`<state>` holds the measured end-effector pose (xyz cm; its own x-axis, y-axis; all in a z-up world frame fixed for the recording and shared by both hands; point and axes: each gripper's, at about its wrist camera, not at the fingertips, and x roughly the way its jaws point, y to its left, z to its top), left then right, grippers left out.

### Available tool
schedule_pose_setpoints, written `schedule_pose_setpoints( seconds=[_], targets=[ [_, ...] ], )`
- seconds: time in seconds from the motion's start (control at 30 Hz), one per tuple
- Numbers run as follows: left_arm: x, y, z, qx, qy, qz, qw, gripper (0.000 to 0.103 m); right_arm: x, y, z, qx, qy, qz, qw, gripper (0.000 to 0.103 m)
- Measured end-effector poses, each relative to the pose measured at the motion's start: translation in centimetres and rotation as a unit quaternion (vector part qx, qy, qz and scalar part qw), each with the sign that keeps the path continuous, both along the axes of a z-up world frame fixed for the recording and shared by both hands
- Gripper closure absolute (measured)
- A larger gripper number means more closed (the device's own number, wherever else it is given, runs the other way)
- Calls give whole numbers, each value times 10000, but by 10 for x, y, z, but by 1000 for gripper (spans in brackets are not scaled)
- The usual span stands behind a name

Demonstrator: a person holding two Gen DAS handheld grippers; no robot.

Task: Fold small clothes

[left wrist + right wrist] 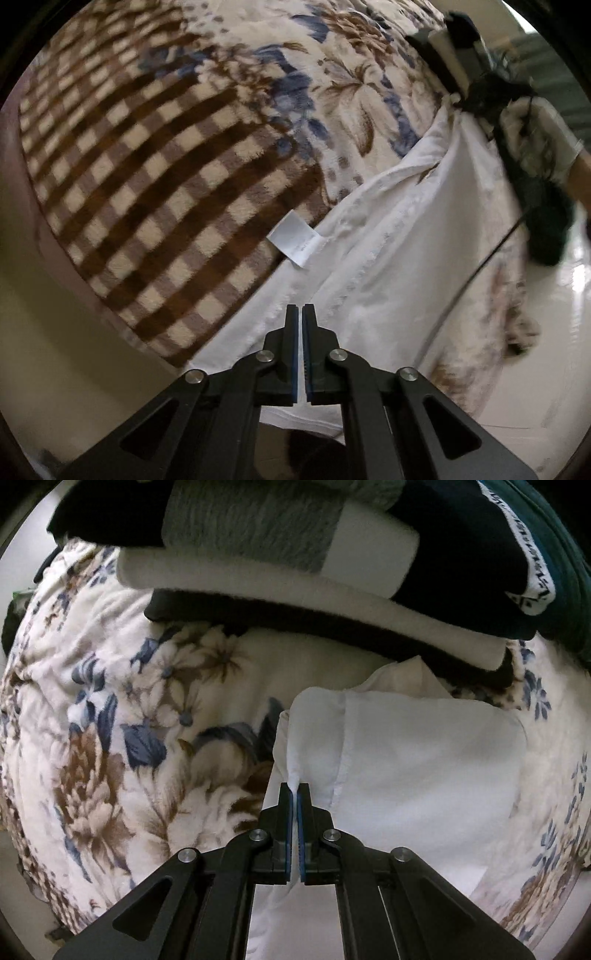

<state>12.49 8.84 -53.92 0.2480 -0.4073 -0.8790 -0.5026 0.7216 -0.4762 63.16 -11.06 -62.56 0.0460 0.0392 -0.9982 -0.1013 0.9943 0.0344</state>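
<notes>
A white garment (388, 229) lies stretched over a plush blanket (147, 155), with a white care label (293, 238) on its seam. My left gripper (300, 308) is shut on the garment's near edge. In the right wrist view the same white garment (424, 757) is partly folded on the floral blanket (110, 720). My right gripper (294, 786) is shut on a pinched fold of its edge. The other gripper, held in a gloved hand (532, 140), shows at the garment's far end in the left wrist view.
A stack of folded clothes (295, 554), black, grey, white and teal, sits just beyond the white garment. The blanket has a brown checked part and a blue and brown floral part. A pale glossy floor (554, 314) lies past the blanket's edge.
</notes>
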Motion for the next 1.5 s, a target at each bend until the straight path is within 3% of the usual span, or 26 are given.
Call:
schedule_pose_setpoints(
  seconds=[0.1,0.2,0.23,0.27,0.33,0.37,0.4,0.43,0.67,0.8,0.97,1.07,1.13,1.17,1.2,1.27,1.3,1.33,1.4,1.5],
  targets=[
    [-2,7,4,-529,-195,87,9984,96,1,0,-5,-59,87,-16,9999,101],
    [6,-7,4,-429,-203,-411,9980,68,1,-4,-5,-35,106,-91,9999,101],
    [10,-15,1,-388,-171,-609,9972,61,2,-5,-5,-45,102,-97,9999,101],
    [13,-21,-2,-328,-116,-746,9966,61,2,-6,-5,-58,102,-82,9999,101],
    [18,-36,-14,-66,15,-1072,9942,63,0,-7,-4,-72,94,-41,9999,101],
    [19,-42,-17,124,39,-1166,9931,68,0,-6,-3,-86,82,-21,9999,101],
    [19,-46,-21,346,64,-1199,9922,101,-1,-6,-2,-86,69,-10,9999,101],
    [17,-45,-23,417,79,-1176,9921,103,-3,-6,2,-80,56,-13,10000,101],
    [-8,-34,13,591,-392,-835,9940,103,-8,8,15,-150,-120,175,9997,101],
    [-16,-18,23,574,-364,-576,9960,103,-9,13,22,-197,-167,213,9994,101],
    [-6,-4,17,690,-338,-487,9959,103,-10,28,24,-266,-232,203,9992,101],
    [-1,0,-9,567,-27,-506,9971,103,-9,32,16,-262,-133,209,9994,101],
    [-3,11,-23,325,238,-397,9984,102,-5,36,4,-51,243,263,9993,98],
    [-6,16,-24,190,285,-361,9988,102,-5,33,2,130,395,242,9988,90],
    [-9,23,-22,10,275,-308,9991,102,-7,28,5,356,489,179,9980,71],
    [-14,31,-13,-146,124,-307,9993,97,-19,10,22,747,488,-80,9960,47],
    [-15,34,-8,-116,80,-351,9993,84,-33,-6,37,1094,449,-261,9926,46],
    [-14,37,-3,-143,0,-419,9990,64,-43,-15,46,1228,436,-346,9909,46],
    [-7,38,-1,-266,-91,-535,9982,44,-85,-47,70,1434,376,-569,9873,46],
    [12,29,-7,-447,-65,-883,9951,44,-152,-90,83,1458,515,-793,9848,46]
  ],
)
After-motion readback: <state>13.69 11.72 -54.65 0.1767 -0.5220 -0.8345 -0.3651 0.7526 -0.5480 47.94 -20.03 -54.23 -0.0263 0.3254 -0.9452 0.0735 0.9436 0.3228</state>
